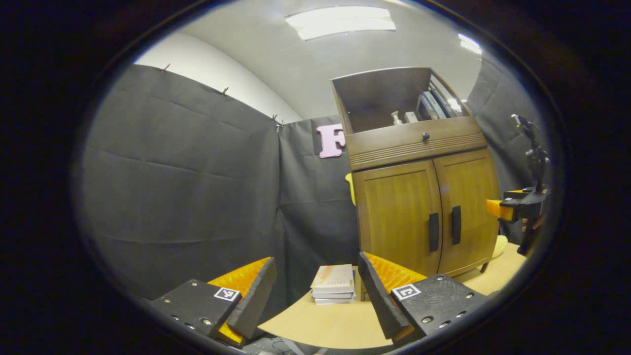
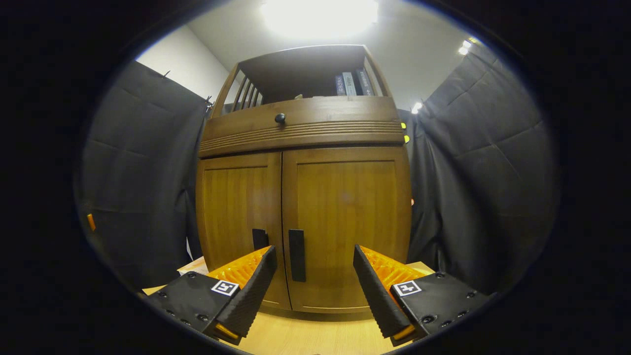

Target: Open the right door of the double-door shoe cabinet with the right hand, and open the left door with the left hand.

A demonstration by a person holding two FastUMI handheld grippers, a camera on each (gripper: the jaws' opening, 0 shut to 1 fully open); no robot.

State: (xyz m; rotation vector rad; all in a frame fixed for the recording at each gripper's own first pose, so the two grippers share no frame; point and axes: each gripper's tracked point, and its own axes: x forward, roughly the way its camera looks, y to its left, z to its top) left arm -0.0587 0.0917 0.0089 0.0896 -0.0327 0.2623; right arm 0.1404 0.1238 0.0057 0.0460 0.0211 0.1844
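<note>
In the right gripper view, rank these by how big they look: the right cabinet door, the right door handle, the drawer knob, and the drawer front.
Largest to smallest, as they look:
1. Right cabinet door
2. Drawer front
3. Right door handle
4. Drawer knob
The fisheye bends the edges, but these gaps are plain.

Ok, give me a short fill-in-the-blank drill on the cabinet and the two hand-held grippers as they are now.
1. Both cabinet doors are ___.
2. The right hand-held gripper has its fingers ___, facing the right door's handle.
3. On the table, left of the cabinet, lies a stack of ___.
4. The left hand-held gripper holds ___.

Missing words: closed; open; books; nothing
</note>
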